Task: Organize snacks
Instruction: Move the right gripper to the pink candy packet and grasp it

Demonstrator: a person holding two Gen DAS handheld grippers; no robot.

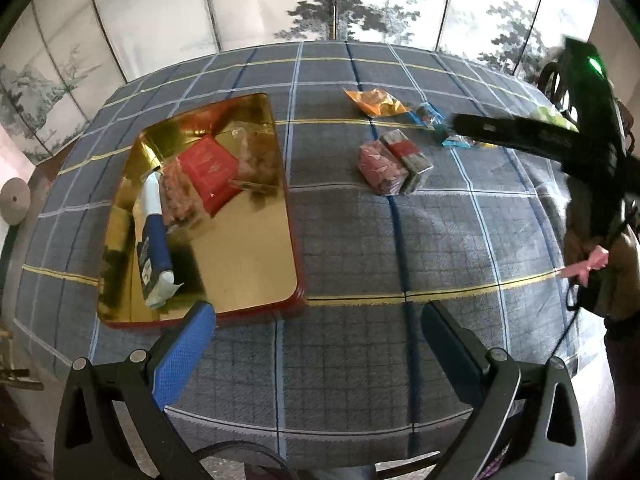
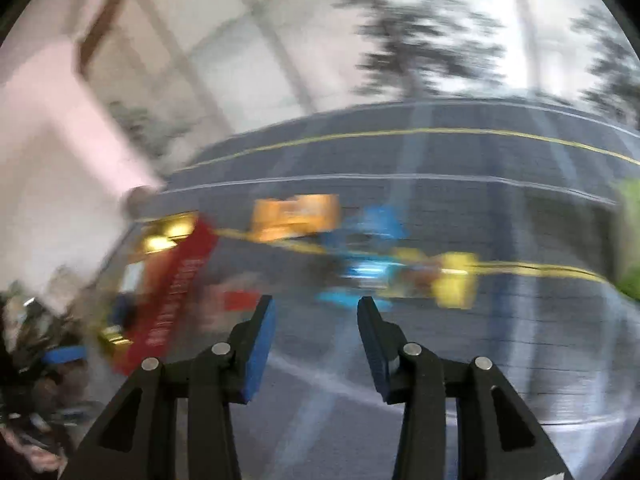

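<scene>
The jaws of the left gripper (image 1: 318, 320) stand wide apart with nothing between them, its blue pads (image 1: 182, 354) hanging over bare checked cloth. The jaws of the right gripper (image 2: 316, 312) stand narrower, part-open, and grip nothing; only cloth shows in the gap.

Ahead and to the left of the left jaws, just past the left pad, lies an open gold-lined tin (image 1: 256, 248) with a red rim. In it lie a blue-and-white packet (image 1: 154, 240), a pinkish packet beside it, and a red box (image 1: 208, 174) bearing gold print too small to read. Farther ahead, right of the jaws' centre line, a pink wrapped snack (image 1: 378, 166) and a dark snack with a red band (image 1: 410, 160) lie touching each other. Beyond them sit an orange packet (image 1: 376, 102) and blue-wrapped pieces (image 1: 430, 118), partly behind the right gripper's black arm.

The right wrist view is heavily smeared: ahead of those jaws lie what seem to be the orange packet, blue wrappers (image 2: 372, 240) and yellow ones (image 2: 456, 276), with the tin's red side far left; its lettering is unreadable.

The table (image 1: 360, 240) wears a grey-blue plaid cloth with yellow lines. Behind it stands a panelled wall painted with pine trees (image 1: 352, 0).
</scene>
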